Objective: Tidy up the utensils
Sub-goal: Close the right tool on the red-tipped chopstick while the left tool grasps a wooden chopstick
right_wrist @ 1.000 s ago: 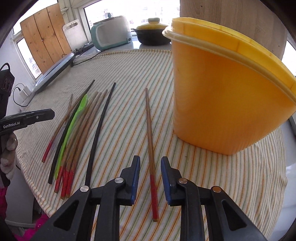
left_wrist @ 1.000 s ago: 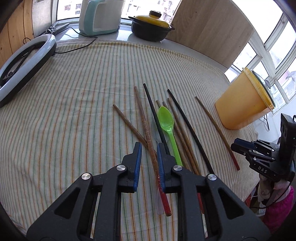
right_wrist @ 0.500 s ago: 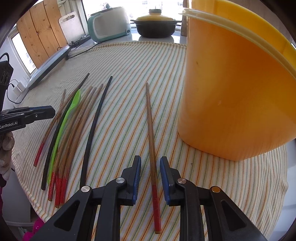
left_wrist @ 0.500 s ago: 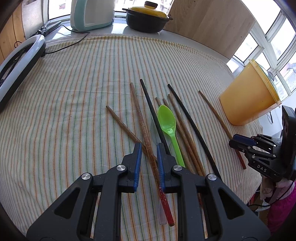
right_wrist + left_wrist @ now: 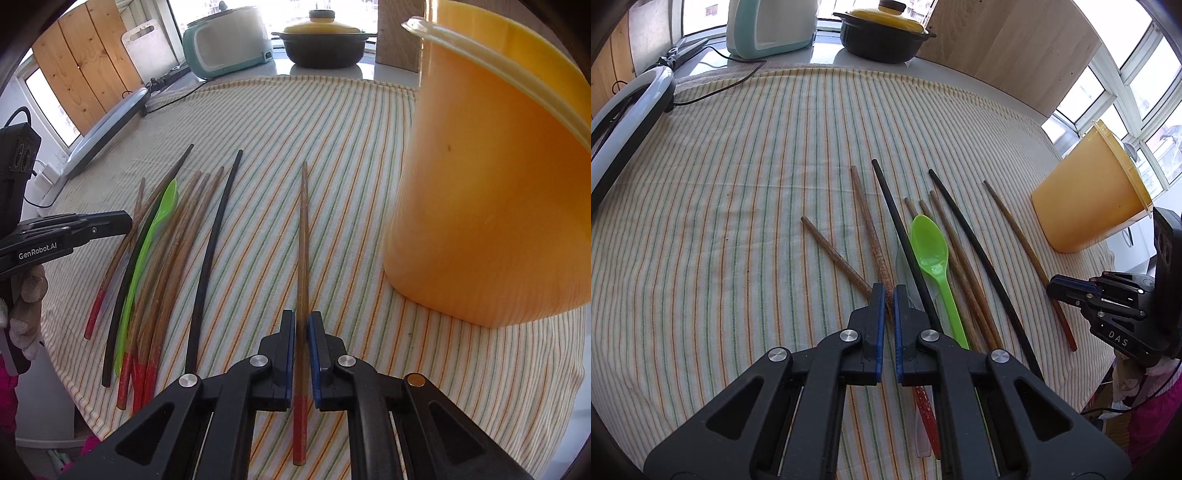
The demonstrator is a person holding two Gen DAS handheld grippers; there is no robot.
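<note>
Several wooden and black chopsticks and a green spoon (image 5: 932, 251) lie on the striped cloth. My left gripper (image 5: 889, 291) is shut on a speckled red-tipped wooden chopstick (image 5: 870, 225) near its crossing with another wooden chopstick (image 5: 834, 254). My right gripper (image 5: 302, 321) is shut on a lone red-tipped wooden chopstick (image 5: 303, 236), which also shows in the left wrist view (image 5: 1019, 236). The orange container (image 5: 491, 177) stands just right of it and shows in the left wrist view (image 5: 1086, 195). The spoon also shows in the right wrist view (image 5: 155, 229).
A black pot with a yellow lid (image 5: 884, 33) and a teal appliance (image 5: 768, 26) stand at the back. A ring light (image 5: 624, 118) lies at the left with its cable. The table edge runs just behind both grippers.
Both grippers moved forward and down and closed, the left on the speckled chopstick, the right on the lone chopstick.
</note>
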